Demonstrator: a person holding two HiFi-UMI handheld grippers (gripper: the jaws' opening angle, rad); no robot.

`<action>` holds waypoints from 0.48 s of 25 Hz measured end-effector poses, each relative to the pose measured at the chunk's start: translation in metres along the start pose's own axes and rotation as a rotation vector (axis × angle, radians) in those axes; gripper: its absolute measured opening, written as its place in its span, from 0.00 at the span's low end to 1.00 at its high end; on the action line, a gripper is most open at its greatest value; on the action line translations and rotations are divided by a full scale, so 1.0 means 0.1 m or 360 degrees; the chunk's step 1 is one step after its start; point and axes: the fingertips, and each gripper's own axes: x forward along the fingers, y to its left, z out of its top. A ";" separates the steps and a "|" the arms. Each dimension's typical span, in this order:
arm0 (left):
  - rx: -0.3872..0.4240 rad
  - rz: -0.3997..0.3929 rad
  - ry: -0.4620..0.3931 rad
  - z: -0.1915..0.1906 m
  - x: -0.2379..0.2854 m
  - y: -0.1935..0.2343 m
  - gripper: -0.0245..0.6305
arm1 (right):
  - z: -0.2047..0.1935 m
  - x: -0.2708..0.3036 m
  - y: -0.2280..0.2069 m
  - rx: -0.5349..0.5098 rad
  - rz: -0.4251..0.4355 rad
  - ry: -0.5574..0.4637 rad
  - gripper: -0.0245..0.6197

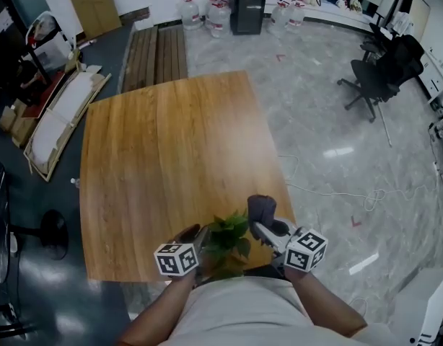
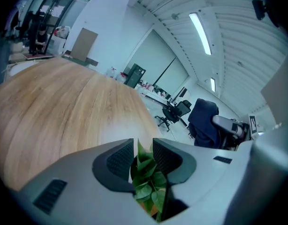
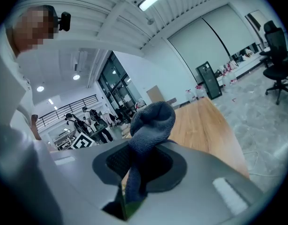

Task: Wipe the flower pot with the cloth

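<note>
Closest to the head camera, the person's two forearms reach over the near edge of the wooden table (image 1: 164,150). Between them stands the flower pot (image 2: 153,210), almost hidden under its green leaves (image 1: 229,235); only an orange sliver of it shows. The left gripper (image 1: 195,235) has its jaws apart, with leaves between the pads but nothing clamped. The right gripper (image 1: 263,228), just right of the plant, pinches a dark grey cloth (image 1: 262,207) bunched above its jaws, clear of the pot. Wiping is not under way; whether any has been done cannot be told. An office chair (image 1: 376,78) stands far right.
</note>
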 end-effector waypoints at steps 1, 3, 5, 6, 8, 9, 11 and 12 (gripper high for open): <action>0.0021 -0.0009 -0.0035 0.10 -0.07 -0.04 0.21 | 0.09 0.00 0.07 -0.0032 0.0015 -0.0019 0.14; 0.0069 -0.0035 -0.0114 0.30 -0.22 -0.14 0.21 | 0.29 -0.01 0.22 -0.0094 0.0050 -0.0058 0.14; 0.0135 -0.0058 -0.0204 0.53 -0.40 -0.29 0.21 | 0.53 -0.07 0.38 -0.0150 0.0082 -0.0109 0.14; 0.0173 -0.0071 -0.0251 0.65 -0.49 -0.38 0.21 | 0.66 -0.12 0.46 -0.0174 0.0097 -0.0139 0.14; 0.0255 -0.0103 -0.0350 0.92 -0.69 -0.60 0.21 | 0.93 -0.21 0.64 -0.0216 0.0124 -0.0205 0.14; 0.0300 -0.0121 -0.0403 1.06 -0.80 -0.72 0.21 | 1.07 -0.26 0.73 -0.0239 0.0139 -0.0240 0.14; 0.0395 -0.0154 -0.0524 1.35 -1.02 -0.96 0.21 | 1.34 -0.35 0.91 -0.0305 0.0167 -0.0305 0.14; 0.0443 -0.0167 -0.0586 1.49 -1.15 -1.08 0.21 | 1.46 -0.39 1.00 -0.0346 0.0180 -0.0333 0.14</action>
